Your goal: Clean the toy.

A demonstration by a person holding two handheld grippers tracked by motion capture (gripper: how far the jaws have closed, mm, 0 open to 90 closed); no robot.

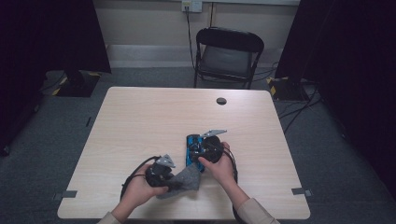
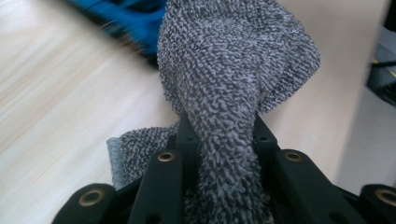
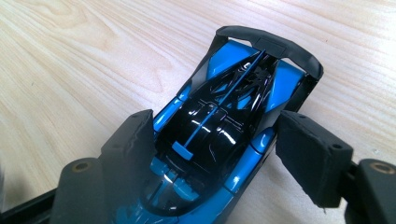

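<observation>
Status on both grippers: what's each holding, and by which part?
Left gripper is shut on a bunched fold of the grey cloth. Right gripper straddles the blue toy car across its sides; firm contact cannot be told.

The left tool (image 2: 227, 154) has its two black jaws clamped tight on a grey, nubbly terry cloth (image 2: 233, 79), which rises bunched and folded in front of the camera. A loose flap of it droops at lower left. Behind lies the pale wood-grain bench (image 2: 60, 93), with a blurred blue and black object (image 2: 130, 21) at top.
</observation>
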